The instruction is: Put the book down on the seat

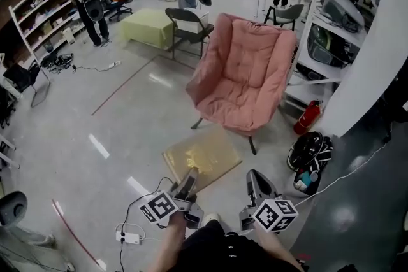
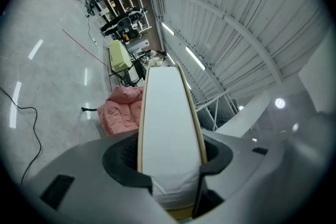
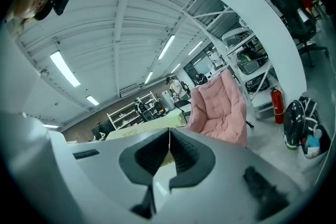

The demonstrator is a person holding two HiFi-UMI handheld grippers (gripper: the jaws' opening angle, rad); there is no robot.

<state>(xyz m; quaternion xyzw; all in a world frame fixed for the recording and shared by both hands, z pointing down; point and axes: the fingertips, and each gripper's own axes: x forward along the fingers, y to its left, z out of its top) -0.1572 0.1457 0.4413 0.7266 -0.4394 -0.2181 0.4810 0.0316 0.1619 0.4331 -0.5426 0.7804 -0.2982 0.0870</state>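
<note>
A book (image 1: 203, 155) with a shiny yellow cover hangs flat and low over the floor, just in front of the pink padded chair (image 1: 245, 76). My left gripper (image 1: 190, 178) is shut on its near edge. In the left gripper view the book's white page edge (image 2: 168, 123) runs up between the jaws of the left gripper (image 2: 170, 168), and the pink chair (image 2: 122, 107) lies beyond on the left. My right gripper (image 1: 254, 179) is shut beside the book's right corner, and I see nothing held in it. The right gripper view shows the jaws of the right gripper (image 3: 169, 152) closed together, the chair (image 3: 220, 107) ahead.
A black backpack (image 1: 309, 159) and a red fire extinguisher (image 1: 308, 116) stand right of the chair by a white rack (image 1: 331, 28). A power strip (image 1: 131, 237) and cable lie on the floor at my left. Behind the chair are a dark folding chair (image 1: 189, 23), a yellow-green table (image 1: 148, 26) and several people.
</note>
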